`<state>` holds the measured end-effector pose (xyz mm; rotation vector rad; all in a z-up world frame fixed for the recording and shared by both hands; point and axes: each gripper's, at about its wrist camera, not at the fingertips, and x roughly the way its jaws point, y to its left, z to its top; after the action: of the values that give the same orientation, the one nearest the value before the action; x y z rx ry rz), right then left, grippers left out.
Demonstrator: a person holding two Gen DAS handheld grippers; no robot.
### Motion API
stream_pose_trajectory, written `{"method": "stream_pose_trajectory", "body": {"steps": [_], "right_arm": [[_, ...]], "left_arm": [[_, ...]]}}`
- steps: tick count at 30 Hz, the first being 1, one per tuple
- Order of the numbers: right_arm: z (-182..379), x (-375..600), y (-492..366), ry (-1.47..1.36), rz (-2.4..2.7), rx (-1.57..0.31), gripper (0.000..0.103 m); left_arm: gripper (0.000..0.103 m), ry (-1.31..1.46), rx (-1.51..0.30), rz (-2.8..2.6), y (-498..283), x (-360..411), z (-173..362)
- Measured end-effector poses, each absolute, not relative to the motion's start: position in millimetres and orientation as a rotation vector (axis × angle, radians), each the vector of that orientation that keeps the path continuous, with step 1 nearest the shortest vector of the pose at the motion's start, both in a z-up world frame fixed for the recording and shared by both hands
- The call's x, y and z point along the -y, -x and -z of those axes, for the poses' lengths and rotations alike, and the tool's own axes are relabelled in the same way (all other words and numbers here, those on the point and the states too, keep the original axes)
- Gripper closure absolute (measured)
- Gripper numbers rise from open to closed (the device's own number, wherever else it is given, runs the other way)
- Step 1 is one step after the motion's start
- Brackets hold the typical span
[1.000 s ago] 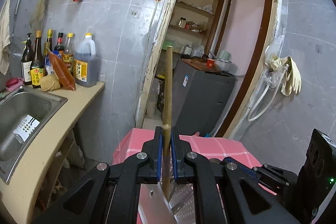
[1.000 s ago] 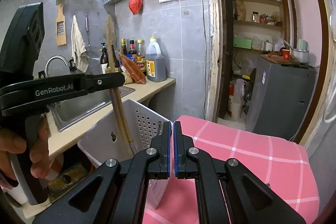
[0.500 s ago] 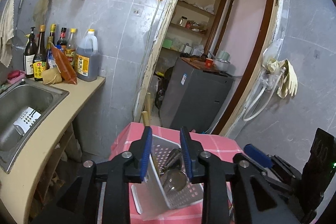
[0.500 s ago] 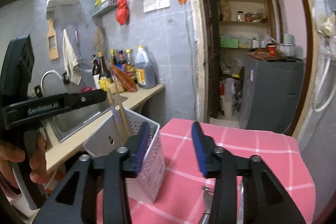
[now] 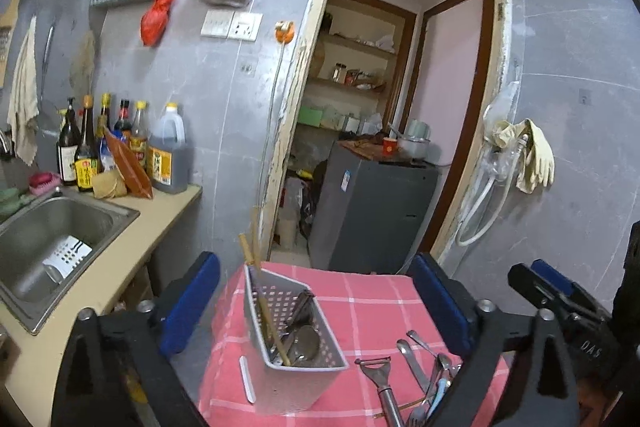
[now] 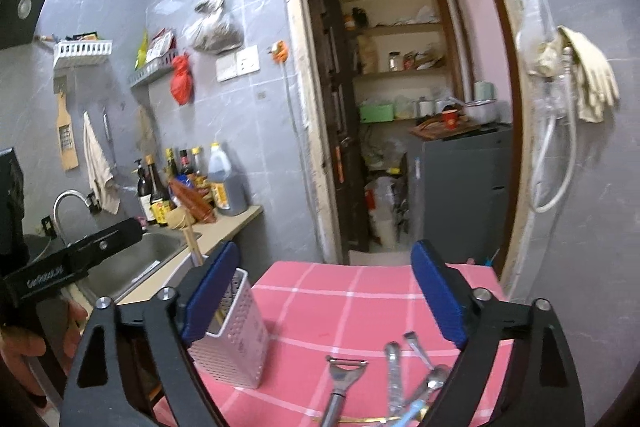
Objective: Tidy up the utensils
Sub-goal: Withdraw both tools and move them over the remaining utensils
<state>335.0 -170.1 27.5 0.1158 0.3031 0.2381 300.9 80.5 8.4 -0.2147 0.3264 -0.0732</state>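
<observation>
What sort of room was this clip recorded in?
Most likely a small home kitchen. A stainless sink is set into a counter with sauce and oil bottles along the tiled wall, and a pantry-like shelf room opens behind. A perforated utensil caddy and loose cutlery sit on a pink checked tablecloth.

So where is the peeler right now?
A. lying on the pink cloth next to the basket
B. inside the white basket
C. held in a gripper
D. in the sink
A: the peeler lies flat on the pink checked cloth, to the right of the white basket and near the loose spoons, and both grippers are open with nothing in them.
</observation>
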Motion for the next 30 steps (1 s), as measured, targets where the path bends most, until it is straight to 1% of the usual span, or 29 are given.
{"method": "stream_pose_trajectory", "body": {"steps": [1,5,18,30], "right_arm": [[-29.6,174.1,-331.8,-0.117,-0.231,-0.300,0.008],[-36.3,189.9,-316.8,-0.117,-0.204,-0.290,0.002],[-32.6,236.4,-284.0,-0.098,-0.103,-0.298,0.001],[7.2,284.5,-296.4,-0.099,-0.097,-0.440,0.001]], "left_arm": [[0.000,0.210,-0.323,0.072,-297.9,-76.7,-10.1],[0.000,0.194,-0.328,0.084,-291.0,-63.0,-11.6],[0.000,0.134,-0.344,0.135,-276.3,-13.2,1.5],[0.000,0.134,-0.471,0.181,-289.6,24.5,44.7]]}}
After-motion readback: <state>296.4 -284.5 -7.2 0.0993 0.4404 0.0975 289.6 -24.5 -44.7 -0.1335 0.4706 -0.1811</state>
